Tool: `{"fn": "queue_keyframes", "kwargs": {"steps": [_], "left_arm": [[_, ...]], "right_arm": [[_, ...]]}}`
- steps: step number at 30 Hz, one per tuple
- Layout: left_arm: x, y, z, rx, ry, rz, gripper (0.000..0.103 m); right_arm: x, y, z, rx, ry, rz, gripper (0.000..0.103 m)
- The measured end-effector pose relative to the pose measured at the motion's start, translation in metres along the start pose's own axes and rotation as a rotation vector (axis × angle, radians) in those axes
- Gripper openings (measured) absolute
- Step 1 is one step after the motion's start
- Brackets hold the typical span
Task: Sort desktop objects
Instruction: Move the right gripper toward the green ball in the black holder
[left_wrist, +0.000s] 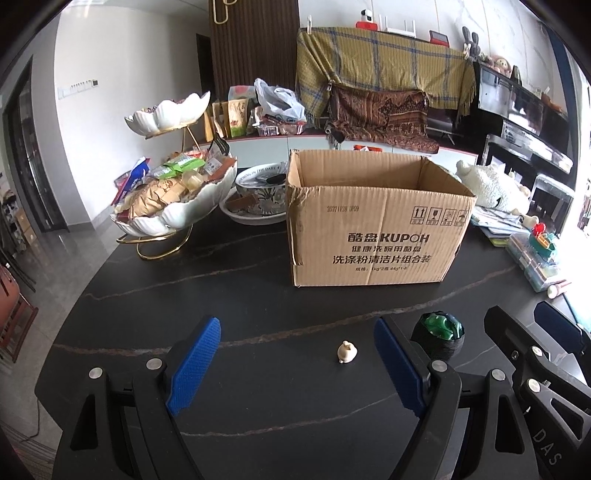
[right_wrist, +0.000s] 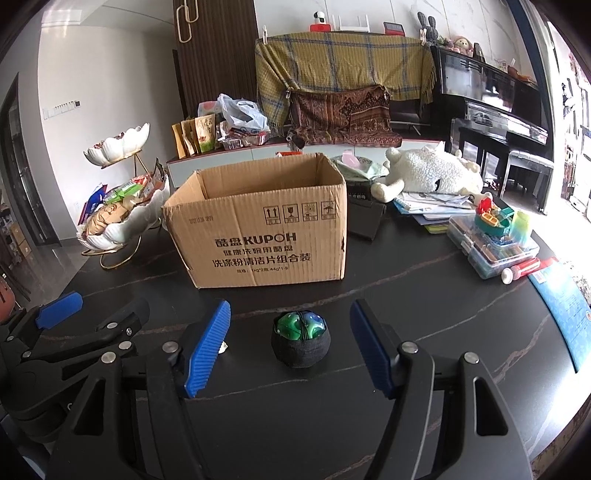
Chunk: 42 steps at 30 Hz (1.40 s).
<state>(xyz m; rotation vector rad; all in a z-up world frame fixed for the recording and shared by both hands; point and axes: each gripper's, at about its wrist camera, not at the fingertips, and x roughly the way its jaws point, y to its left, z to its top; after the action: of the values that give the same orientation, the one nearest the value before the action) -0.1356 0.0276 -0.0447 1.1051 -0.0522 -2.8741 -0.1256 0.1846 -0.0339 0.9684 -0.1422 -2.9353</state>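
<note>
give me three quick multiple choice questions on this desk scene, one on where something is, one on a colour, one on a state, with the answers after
1. Where is the small cream bell-shaped figurine?
A. inside the box
B. on the black tabletop between the left gripper's fingers
C. on the plush toy

2. What colour are the gripper finger pads?
A. blue
B. red
C. yellow

3. What state is the brown cardboard box in?
A. taped shut
B. open at the top
C. flattened

Answers: 1 B, it stands on the dark marble table in the gap of the open left gripper. 2 A, the ribbed pads are blue. 3 B, its flaps are up and the inside shows.
</note>
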Motion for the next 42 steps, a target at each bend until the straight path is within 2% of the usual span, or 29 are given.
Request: {"fn": "queue_keyframes", "kwargs": {"steps": [14, 42], "left_arm": [[0.022, -0.004, -0.008, 0.009, 0.048, -0.007, 0.082], [0.065, -0.010, -0.015, 0.021, 0.126, 0.002, 0.082]], "right_arm": [[0.019, -0.002, -0.007, -0.005, 0.046, 0.006, 0.062], [0.061, -0.008, -0.018, 0.007, 0.130, 0.024, 0.061]]}}
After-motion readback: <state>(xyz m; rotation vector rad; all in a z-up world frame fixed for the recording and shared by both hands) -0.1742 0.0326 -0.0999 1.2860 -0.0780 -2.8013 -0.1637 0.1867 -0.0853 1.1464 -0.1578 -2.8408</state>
